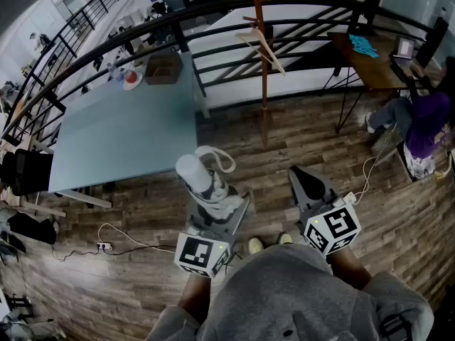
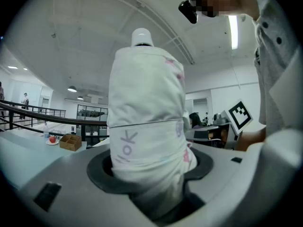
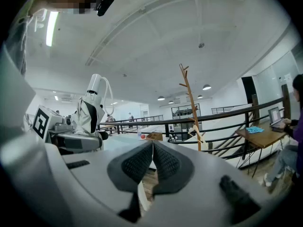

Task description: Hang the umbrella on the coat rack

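A folded white umbrella [image 1: 202,180] with a white cap and a wrist loop stands upright in my left gripper [image 1: 213,194], whose jaws are shut on its lower body. In the left gripper view the umbrella [image 2: 147,117] fills the middle, its fabric squeezed between the dark pads [image 2: 97,171]. My right gripper [image 1: 304,180] is level beside it on the right, shut and empty, and its pads [image 3: 137,162] meet at the tip. The wooden coat rack [image 1: 261,55] stands ahead by the railing, and the right gripper view shows the coat rack [image 3: 191,108] and the umbrella [image 3: 92,110].
A pale blue table [image 1: 128,133] at the left carries a wooden box [image 1: 163,68] and a plate [image 1: 133,79]. A black railing [image 1: 298,30] runs behind the rack. At the right a person [image 1: 423,123] sits at a wooden desk [image 1: 370,59]. A cable and power strip [image 1: 104,246] lie on the floor.
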Demonstrator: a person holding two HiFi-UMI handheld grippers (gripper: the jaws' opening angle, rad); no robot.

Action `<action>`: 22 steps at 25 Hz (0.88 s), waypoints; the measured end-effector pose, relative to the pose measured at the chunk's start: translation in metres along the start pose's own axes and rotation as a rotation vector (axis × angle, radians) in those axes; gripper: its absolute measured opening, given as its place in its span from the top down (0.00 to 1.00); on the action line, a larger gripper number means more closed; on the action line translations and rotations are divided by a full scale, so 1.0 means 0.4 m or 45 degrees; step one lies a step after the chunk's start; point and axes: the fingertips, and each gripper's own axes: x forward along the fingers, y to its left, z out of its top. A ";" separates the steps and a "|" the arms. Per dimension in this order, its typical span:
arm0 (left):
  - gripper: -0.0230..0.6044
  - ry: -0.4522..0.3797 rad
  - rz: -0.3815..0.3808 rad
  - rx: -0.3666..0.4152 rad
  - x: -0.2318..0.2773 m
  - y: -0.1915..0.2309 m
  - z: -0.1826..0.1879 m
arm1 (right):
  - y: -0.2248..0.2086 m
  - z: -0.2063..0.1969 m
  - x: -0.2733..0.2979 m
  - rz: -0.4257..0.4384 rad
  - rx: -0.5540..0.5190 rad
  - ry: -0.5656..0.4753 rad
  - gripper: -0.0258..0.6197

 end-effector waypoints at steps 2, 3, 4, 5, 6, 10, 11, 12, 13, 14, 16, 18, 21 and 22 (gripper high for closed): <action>0.50 -0.011 0.005 0.030 0.009 -0.013 0.008 | -0.009 0.005 -0.009 0.002 0.015 -0.008 0.92; 0.50 -0.007 0.005 0.046 0.012 -0.020 0.008 | -0.014 0.006 -0.013 0.002 0.024 -0.012 0.92; 0.50 0.005 0.004 0.062 0.014 -0.026 0.006 | -0.017 0.006 -0.016 0.000 0.032 -0.013 0.92; 0.50 0.015 0.001 0.075 0.015 -0.033 0.003 | -0.020 0.005 -0.020 -0.003 0.040 -0.014 0.92; 0.50 0.022 -0.002 0.083 0.015 -0.037 0.003 | -0.022 0.004 -0.023 -0.004 0.044 -0.015 0.92; 0.50 0.018 -0.008 0.078 0.002 -0.038 0.005 | -0.007 0.005 -0.026 0.020 0.055 -0.041 0.92; 0.50 0.007 -0.008 0.077 -0.002 -0.035 0.007 | -0.001 0.009 -0.025 0.033 0.062 -0.052 0.92; 0.50 0.000 -0.006 0.079 -0.005 -0.031 0.009 | 0.005 0.014 -0.024 0.052 0.074 -0.064 0.92; 0.50 -0.001 -0.003 0.078 -0.009 -0.027 0.008 | 0.013 0.019 -0.024 0.077 0.094 -0.077 0.92; 0.50 -0.001 0.000 0.075 -0.014 -0.023 0.007 | 0.022 0.023 -0.025 0.107 0.125 -0.091 0.92; 0.50 -0.004 0.002 0.063 -0.027 -0.016 0.001 | 0.046 0.029 -0.029 0.166 0.193 -0.112 0.91; 0.50 -0.027 0.001 0.054 -0.035 -0.009 0.000 | 0.071 0.030 -0.028 0.217 0.214 -0.120 0.89; 0.50 -0.030 0.000 0.045 -0.038 -0.005 -0.004 | 0.099 0.030 -0.030 0.274 0.217 -0.123 0.87; 0.50 -0.021 -0.005 0.042 -0.040 -0.006 -0.008 | 0.107 0.031 -0.034 0.286 0.223 -0.128 0.87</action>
